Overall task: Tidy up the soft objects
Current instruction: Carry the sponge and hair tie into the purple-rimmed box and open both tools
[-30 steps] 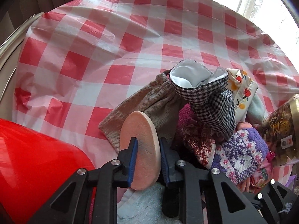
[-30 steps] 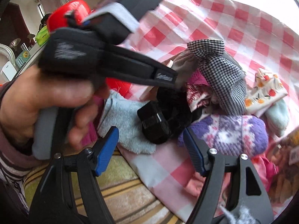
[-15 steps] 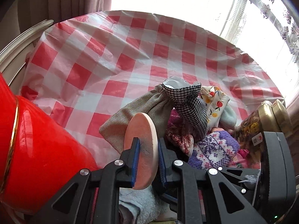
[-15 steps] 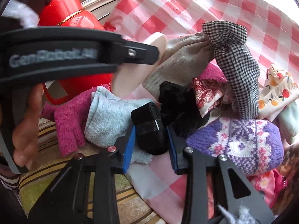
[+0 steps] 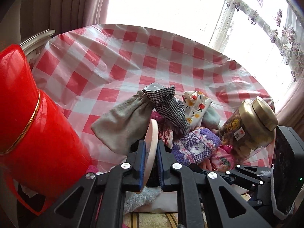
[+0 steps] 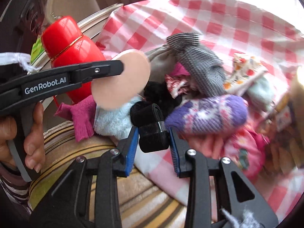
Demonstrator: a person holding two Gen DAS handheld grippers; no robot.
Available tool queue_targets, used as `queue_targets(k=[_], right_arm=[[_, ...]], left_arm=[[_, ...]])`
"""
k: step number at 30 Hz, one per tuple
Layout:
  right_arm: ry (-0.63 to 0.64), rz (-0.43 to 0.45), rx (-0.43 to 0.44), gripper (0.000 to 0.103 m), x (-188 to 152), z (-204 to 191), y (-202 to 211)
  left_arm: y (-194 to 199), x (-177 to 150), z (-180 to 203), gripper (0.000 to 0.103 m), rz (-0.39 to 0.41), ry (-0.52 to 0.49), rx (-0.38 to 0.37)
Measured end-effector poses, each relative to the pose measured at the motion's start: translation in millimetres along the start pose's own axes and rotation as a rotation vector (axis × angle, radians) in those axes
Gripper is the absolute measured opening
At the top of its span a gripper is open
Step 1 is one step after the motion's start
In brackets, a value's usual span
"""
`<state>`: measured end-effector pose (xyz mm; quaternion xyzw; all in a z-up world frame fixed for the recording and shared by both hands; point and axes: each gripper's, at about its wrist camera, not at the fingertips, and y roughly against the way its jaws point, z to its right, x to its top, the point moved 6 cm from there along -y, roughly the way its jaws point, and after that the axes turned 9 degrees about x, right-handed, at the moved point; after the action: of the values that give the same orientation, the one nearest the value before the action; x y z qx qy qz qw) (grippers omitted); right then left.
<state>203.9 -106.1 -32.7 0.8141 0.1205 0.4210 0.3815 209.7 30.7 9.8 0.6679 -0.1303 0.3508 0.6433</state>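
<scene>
Peach pad pinched in left gripper jaws, black strap roll clamped in right gripper jaws, gold-lidded jar w/ unclear contents

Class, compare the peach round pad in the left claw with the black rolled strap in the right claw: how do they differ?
The peach pad is a flat, pale disc; the black strap is dark and rolled into bundles. The pad sticks out above its claw; the strap sits low between the pads. Both are soft and each is gripped by one claw.

The far half of the table is bare. The big red jug blocks the left; the gold-lidded jar blocks the right.
</scene>
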Motion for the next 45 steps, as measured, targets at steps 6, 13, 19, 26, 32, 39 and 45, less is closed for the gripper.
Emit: queue_targets(k=[6, 13, 19, 26, 32, 39, 45], right_arm=[[-0.065, 0.031, -0.023, 0.037, -18, 3, 25], [-0.143, 0.057, -0.071, 0.037, -48, 19, 60], [-0.227, 0.089, -0.108, 0.037, -74, 34, 93], [-0.292, 0.117, -0.147, 0.037, -103, 46, 123], [-0.345, 0.125, -0.160, 0.037, -123, 56, 137], [-0.349, 0.132, -0.163, 0.037, -127, 57, 143], [-0.348, 0.122, -0.162, 0.037, -127, 56, 139]], left_arm=[[16, -21, 10, 0.003, -0.001, -0.020, -0.047], [12, -46, 13, 0.002, -0.062, -0.022, -0.056], [6, -53, 12, 0.002, -0.112, -0.040, -0.016], [6, -57, 18, 0.004, -0.127, -0.037, -0.051], [4, -56, 0, 0.014, -0.153, 0.043, -0.052], [-8, -67, -11, 0.044, -0.235, 0.202, -0.208], [-1, -66, 9, 0.051, -0.212, 0.116, -0.176]])
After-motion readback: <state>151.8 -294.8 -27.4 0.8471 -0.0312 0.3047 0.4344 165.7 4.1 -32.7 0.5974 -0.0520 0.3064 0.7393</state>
